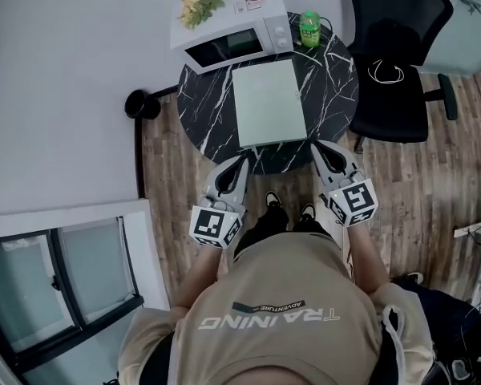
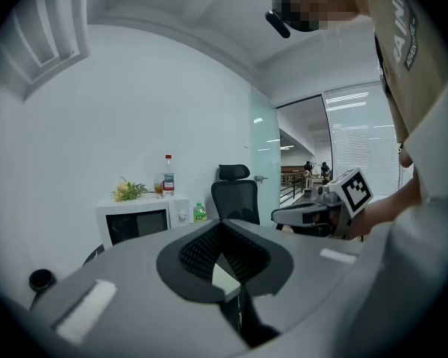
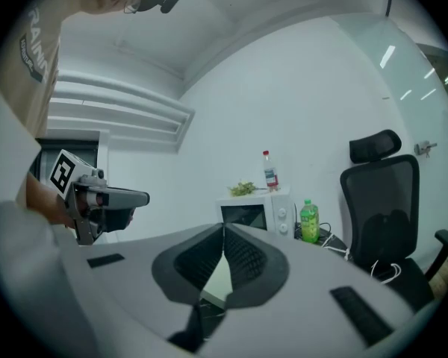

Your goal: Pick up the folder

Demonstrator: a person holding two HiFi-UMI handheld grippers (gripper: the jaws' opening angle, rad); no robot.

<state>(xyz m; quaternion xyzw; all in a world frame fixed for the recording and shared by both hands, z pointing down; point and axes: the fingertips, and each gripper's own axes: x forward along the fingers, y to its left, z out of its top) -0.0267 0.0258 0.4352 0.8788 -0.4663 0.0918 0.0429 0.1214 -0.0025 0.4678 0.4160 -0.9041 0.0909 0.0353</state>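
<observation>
Both grippers parked at the folder's near corners, jaws closed

On my head view the pale green folder lies flat in the middle of the round black marble table, at the upper centre of the frame, just below the white microwave. My left gripper sits just beside the folder's lower left corner and my right gripper just beside its lower right corner, both at the table's near edge. In each gripper view the two jaws meet at their tips with nothing clamped between them. Only a sliver of folder shows through the gap below the tips, in the lower centre of both views.
</observation>
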